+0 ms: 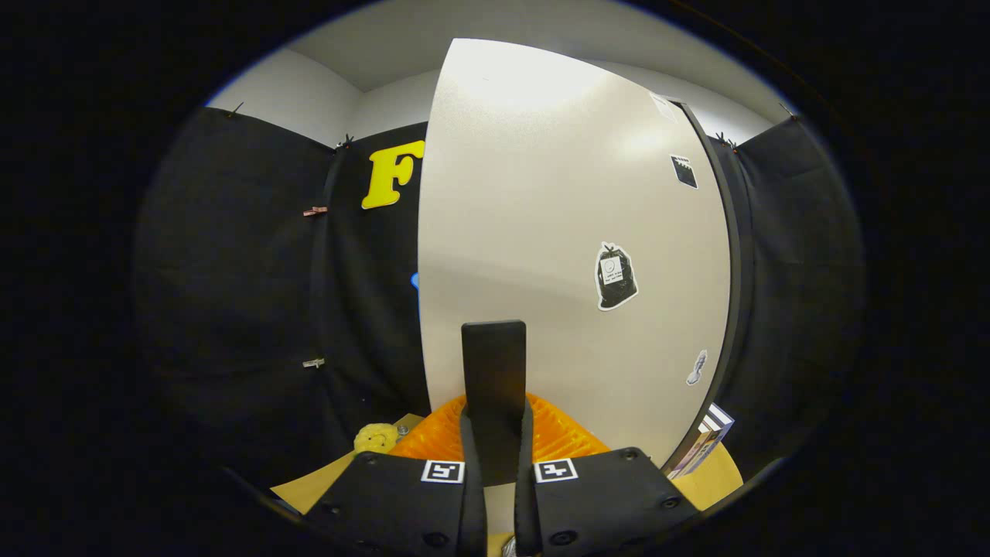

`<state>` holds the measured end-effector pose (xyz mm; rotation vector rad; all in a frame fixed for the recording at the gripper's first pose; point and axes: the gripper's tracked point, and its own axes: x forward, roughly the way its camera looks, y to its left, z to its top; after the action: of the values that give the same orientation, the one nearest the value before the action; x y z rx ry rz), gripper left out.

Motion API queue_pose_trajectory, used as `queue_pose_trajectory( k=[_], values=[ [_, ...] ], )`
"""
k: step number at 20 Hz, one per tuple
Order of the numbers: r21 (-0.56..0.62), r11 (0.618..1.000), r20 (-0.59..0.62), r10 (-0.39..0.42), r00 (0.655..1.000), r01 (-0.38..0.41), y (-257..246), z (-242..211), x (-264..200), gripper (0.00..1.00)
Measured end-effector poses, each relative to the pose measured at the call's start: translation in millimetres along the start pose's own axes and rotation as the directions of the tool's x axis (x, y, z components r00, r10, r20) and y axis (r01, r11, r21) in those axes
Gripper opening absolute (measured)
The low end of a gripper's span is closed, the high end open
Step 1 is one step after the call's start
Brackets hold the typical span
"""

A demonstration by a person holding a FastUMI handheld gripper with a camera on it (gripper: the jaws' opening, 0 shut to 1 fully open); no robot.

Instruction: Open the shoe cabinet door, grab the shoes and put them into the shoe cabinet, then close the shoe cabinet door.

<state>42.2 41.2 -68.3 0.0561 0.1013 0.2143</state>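
Right against the tall, smooth white shoe cabinet door [557, 255] we had the gripper [493, 402] narrowed to almost nothing, holding nothing we could see, and judged pressing squarely and steadily best, whichever way the door was swinging.

Shoe cabinet door [541, 232], a tall pale off-white panel with small stickers, upright, swung open and seen at an angle, its dark edge on the right, orange shoe [557, 433] low in front of it
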Motion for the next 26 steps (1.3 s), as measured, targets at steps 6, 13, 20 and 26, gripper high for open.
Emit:
queue_pose_trajectory(
  k=[6,13,20,26],
  values=[
    [0.014,0.999,-0.002,0.04,0.999,-0.04,-36.4,1.7,-64.3,0.18],
    [0.007,1.0,0.001,-0.013,1.0,0.013,-89.3,6.4,-109.0,0.17],
    [-0.004,0.995,0.022,-0.102,0.994,0.103,-134.8,9.9,-128.0,0.16],
    [0.004,0.986,0.033,-0.168,0.985,0.168,-164.7,10.2,-135.7,0.16]
  ],
)
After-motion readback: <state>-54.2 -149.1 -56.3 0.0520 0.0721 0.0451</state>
